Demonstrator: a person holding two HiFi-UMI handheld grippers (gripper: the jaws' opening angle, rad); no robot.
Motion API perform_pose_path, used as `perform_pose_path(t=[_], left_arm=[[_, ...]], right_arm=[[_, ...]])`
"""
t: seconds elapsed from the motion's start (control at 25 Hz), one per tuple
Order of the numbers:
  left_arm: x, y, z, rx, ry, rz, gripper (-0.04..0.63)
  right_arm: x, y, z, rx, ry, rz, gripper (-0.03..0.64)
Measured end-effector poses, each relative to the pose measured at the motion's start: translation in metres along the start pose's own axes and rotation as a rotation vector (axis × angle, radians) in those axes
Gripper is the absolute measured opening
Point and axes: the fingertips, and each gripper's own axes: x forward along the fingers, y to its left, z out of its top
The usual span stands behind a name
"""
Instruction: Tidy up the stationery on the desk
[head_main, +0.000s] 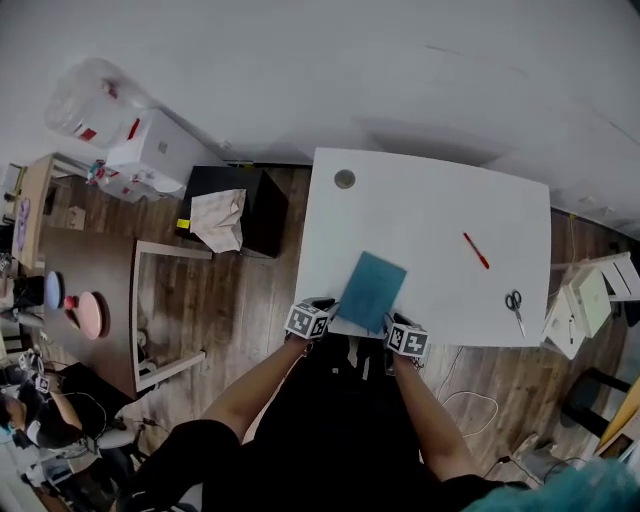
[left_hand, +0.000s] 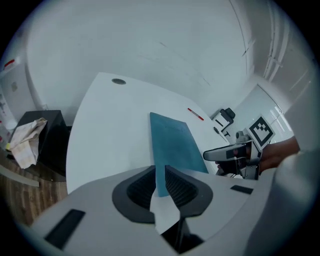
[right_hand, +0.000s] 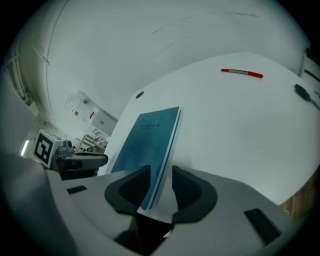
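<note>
While the left claw (head_main: 330, 306) pinches the blue notebook (head_main: 371, 290) at its 8 o'clock corner, the book overhangs the desk's (head_main: 430, 200) near edge, long axis 7-to-1 o'clock; the right claw (head_main: 393, 322) straddles its 5 o'clock corner, narrowly open.

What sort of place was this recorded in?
Likely an office or lab workroom: a white desk with a teal notebook, red pen and scissors, wood floor, and stacked white boxes against the wall.

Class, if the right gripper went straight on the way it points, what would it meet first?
The blue notebook: its edge already stands between the right gripper's open jaws, so it would likely run deeper onto it, with the white table beneath.
</note>
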Motion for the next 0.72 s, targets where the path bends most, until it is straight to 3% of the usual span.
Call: perform_pose_path(t=[0.32,0.44,0.72], left_arm=[[0.011,-0.008,0.000,0.093,0.092,-0.077,0.055],[0.012,-0.010,-0.005,0.104,0.104,-0.104,0.049],[0.015,-0.006,-0.003,0.125,0.113,-0.142,0.031]], right_arm=[[-0.001,0.009,-0.023,0.060,-0.018,-0.041,0.143],[0.002,0.013,-0.028,0.059,-0.018,-0.049,0.093],[0.011,0.015,-0.024,0.095,-0.006,-0.108,0.091]])
